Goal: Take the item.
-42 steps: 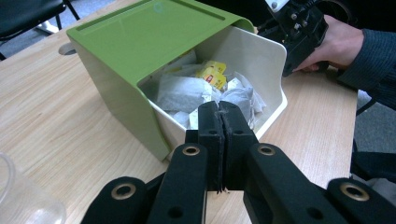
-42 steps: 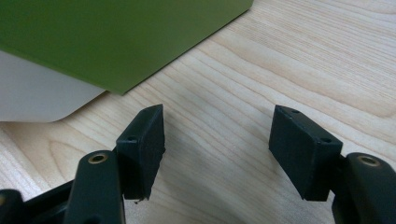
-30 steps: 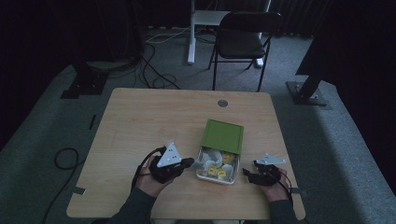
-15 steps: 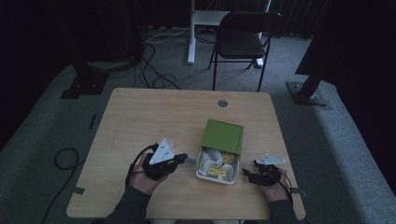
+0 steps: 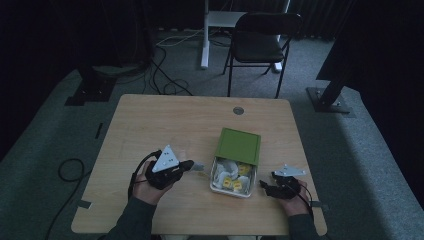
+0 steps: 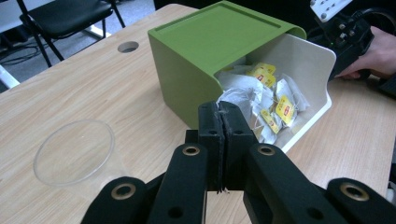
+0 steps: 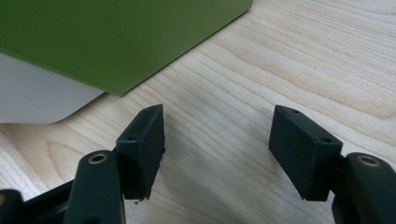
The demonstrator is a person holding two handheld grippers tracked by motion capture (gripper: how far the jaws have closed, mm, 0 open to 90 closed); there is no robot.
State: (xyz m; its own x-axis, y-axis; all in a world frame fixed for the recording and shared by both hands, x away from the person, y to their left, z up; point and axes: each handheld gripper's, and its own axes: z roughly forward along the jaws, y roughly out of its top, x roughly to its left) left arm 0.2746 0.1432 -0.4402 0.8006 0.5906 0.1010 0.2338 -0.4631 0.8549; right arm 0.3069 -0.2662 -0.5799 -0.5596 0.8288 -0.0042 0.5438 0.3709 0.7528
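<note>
A white box (image 5: 216,188) with a green sliding lid (image 5: 240,145) pushed half back lies on the wooden table (image 5: 150,125); several yellow-tagged tea bags (image 5: 232,176) fill it. My left gripper (image 5: 193,164) sits just left of the box and points at it. In the left gripper view its jaws (image 6: 219,109) are pressed together with the white paper of a tea bag (image 6: 229,99) at their tips. Right of the box, my right gripper (image 5: 265,188) rests low over the table. Its jaws (image 7: 219,116) stand apart over bare wood, beside the lid's corner (image 7: 116,42).
A clear round disc (image 6: 74,151) lies on the table beside the left gripper. A cable hole (image 5: 238,110) is in the far middle of the tabletop. Behind the table stand a folding chair (image 5: 262,42) and stand bases (image 5: 90,92), with cables on the floor.
My left gripper has drawn back to the left, away from the box, jaws still together. The right gripper has stayed where it was.
</note>
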